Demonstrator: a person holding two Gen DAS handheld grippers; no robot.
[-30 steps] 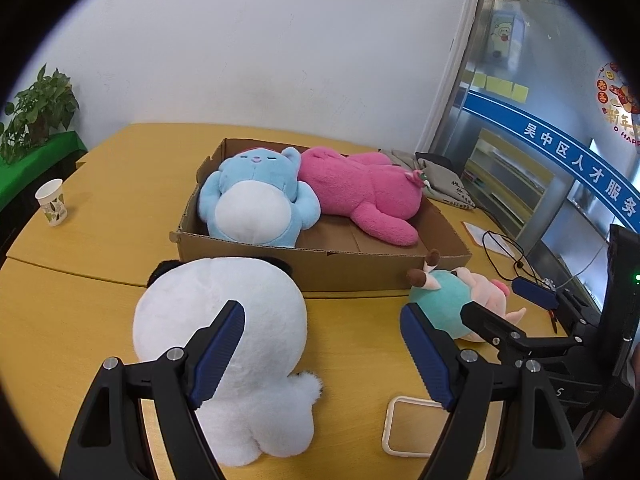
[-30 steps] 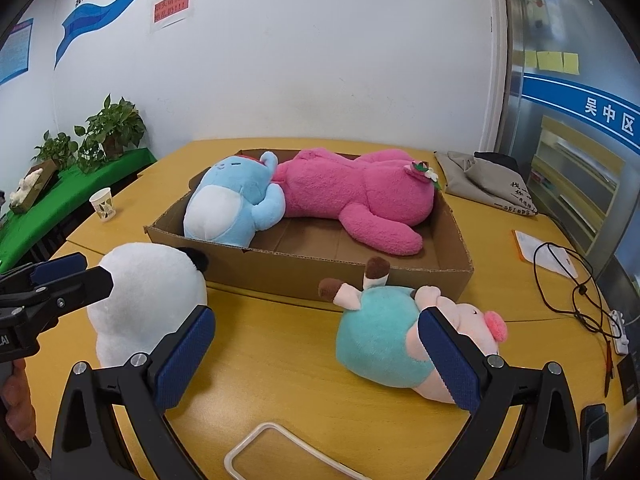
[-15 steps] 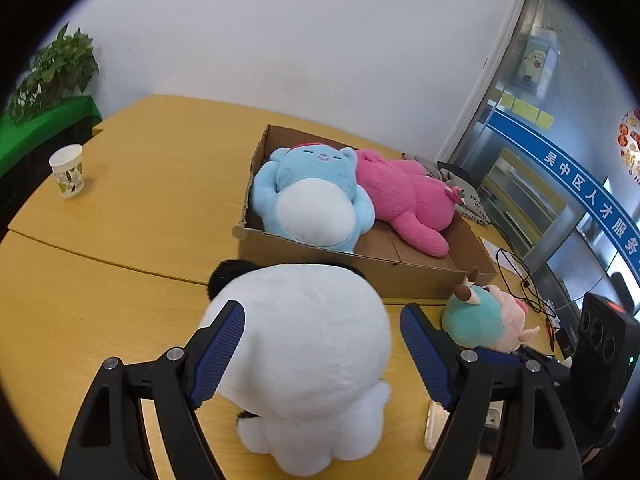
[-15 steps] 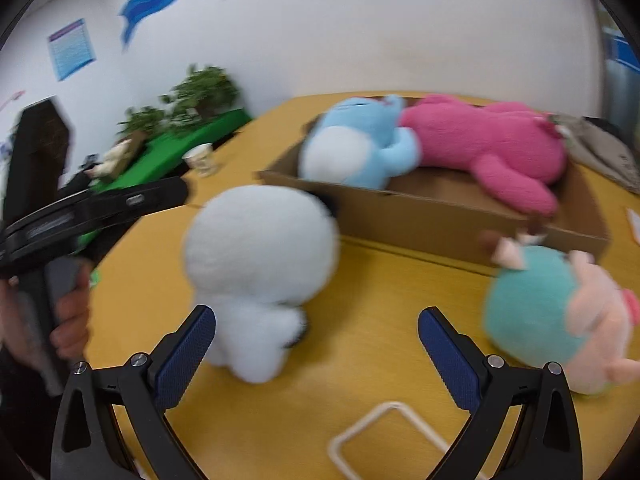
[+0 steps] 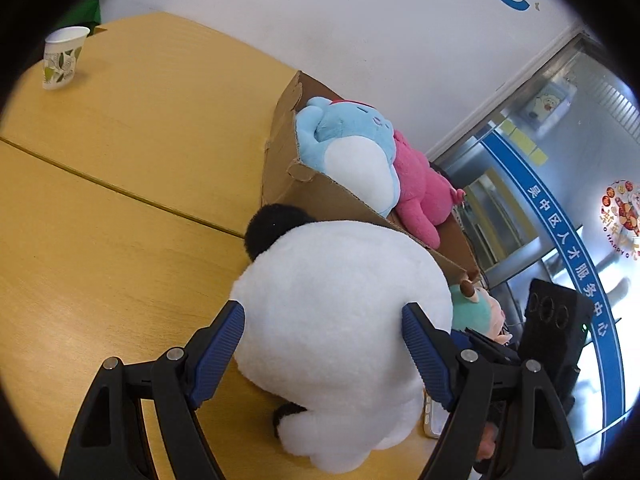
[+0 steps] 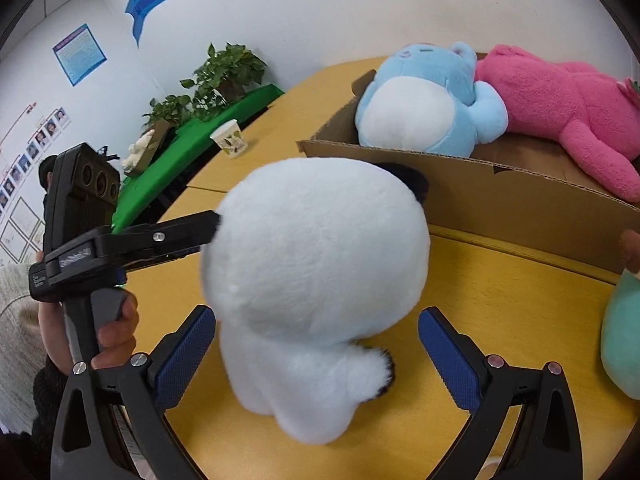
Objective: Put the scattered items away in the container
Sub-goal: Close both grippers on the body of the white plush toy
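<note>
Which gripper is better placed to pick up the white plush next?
Left, probably. The left gripper already straddles the white plush, pads at its sides; the right gripper spans only its lower body.

Both tongs are now much closer to the white toy (image 5: 340,320). The left tongs (image 5: 323,342) now sit on both sides of it. The right tongs (image 6: 317,354), once by the green toy (image 6: 624,344), now point at the white one.
</note>
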